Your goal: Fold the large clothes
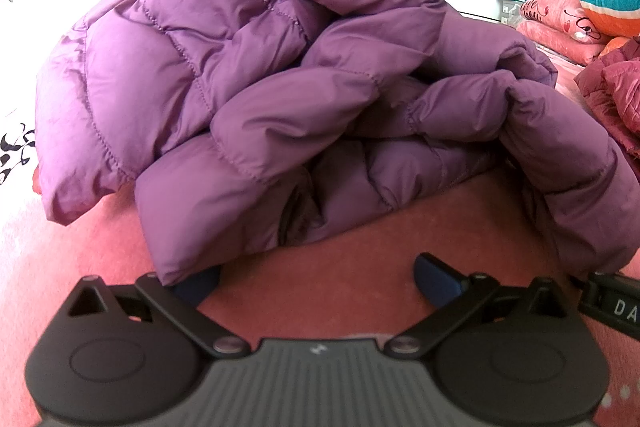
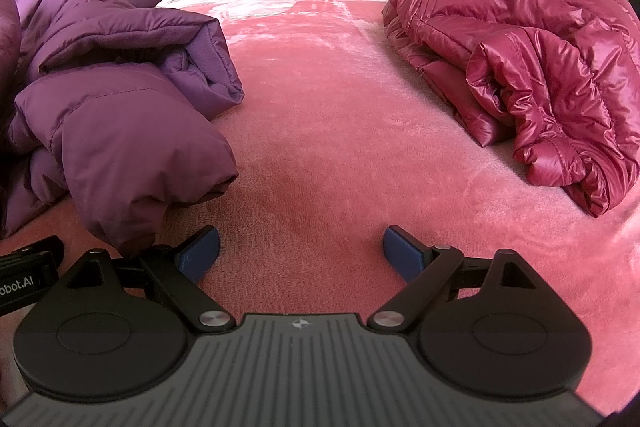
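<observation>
Two puffer jackets lie on the pink plush blanket [image 2: 320,99]. The purple puffer jacket [image 1: 248,75] is bunched straight ahead of the left gripper [image 1: 316,277], its hem draped over that gripper's left fingertip; the jaws are spread wide, gripping nothing. The right gripper [image 2: 300,251] is equally wide and empty, with the shiny maroon puffer jacket [image 2: 532,59] ahead to its right. Partial lettering on the neighbouring gripper reads "obot.AI".
</observation>
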### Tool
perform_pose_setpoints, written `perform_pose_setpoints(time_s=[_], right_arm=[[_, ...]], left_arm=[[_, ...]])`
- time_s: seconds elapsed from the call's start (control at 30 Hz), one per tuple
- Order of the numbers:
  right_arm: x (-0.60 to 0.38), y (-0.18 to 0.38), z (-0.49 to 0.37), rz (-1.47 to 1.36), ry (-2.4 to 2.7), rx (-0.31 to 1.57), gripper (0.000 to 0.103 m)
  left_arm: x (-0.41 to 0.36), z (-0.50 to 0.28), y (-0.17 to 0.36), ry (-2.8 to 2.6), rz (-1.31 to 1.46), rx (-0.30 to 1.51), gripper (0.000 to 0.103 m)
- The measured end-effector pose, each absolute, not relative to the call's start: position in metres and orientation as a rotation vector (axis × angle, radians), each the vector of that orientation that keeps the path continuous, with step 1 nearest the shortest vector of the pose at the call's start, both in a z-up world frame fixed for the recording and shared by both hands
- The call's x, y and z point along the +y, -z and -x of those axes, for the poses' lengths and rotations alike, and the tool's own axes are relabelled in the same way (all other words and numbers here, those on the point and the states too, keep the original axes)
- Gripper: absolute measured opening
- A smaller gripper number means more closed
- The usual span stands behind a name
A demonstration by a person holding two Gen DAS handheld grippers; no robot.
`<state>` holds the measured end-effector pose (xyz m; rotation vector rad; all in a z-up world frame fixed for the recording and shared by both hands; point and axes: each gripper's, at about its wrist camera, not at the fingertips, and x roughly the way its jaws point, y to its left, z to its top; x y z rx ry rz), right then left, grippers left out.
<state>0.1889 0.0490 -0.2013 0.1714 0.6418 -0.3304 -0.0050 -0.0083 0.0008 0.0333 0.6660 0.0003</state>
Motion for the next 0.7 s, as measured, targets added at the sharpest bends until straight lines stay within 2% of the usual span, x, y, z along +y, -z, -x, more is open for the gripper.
perform_pose_setpoints(time_s=[0.37, 0.7], right_arm=[[0.051, 0.198, -0.192, -0.163, 0.334, 0.666, 0.103], [0.056, 0.182, -0.167, -0.230, 0.330, 0.768, 0.103]], left_arm=[[0.001, 0.008, -0.007, 0.042, -0.025, 0.683, 0.103], [0.033, 0.047, -0.029, 0.118, -0.111, 0.718, 0.102]])
